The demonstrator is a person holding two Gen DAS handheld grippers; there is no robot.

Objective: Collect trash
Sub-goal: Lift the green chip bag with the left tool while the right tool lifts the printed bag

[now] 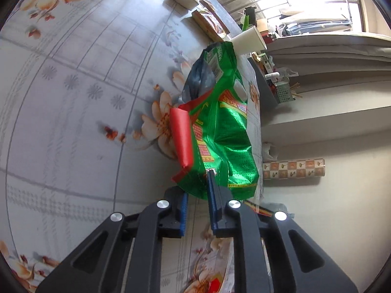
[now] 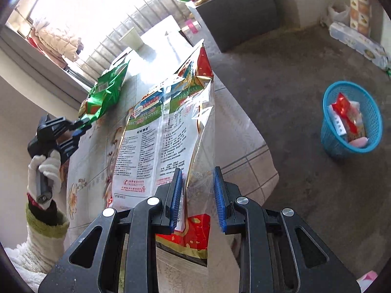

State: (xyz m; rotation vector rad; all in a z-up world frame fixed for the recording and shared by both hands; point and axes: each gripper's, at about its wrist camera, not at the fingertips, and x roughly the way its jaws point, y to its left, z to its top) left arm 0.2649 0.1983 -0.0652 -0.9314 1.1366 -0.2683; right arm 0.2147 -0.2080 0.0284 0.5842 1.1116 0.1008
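The blue basket on the floor is the landmark: it already holds a few wrappers and stands well apart from the table, off its near corner.

Farthest from the basket, the left gripper pinches the near edge of the green snack bag, one pad over the foil and the other under it. That bag lies along the table's far edge, long axis running away from the gripper, torn mouth pointing at the white paper cup.

Nearer the basket, the right gripper holds the large white printed bag; the film runs between the pads, though I cannot tell if they press it firmly. This bag stands up lengthwise, top pointing away from the gripper.

Both pieces look gathered, so the step seems to be pick-up. Next calls for lifting both clear and carrying them over the basket's rim before release.
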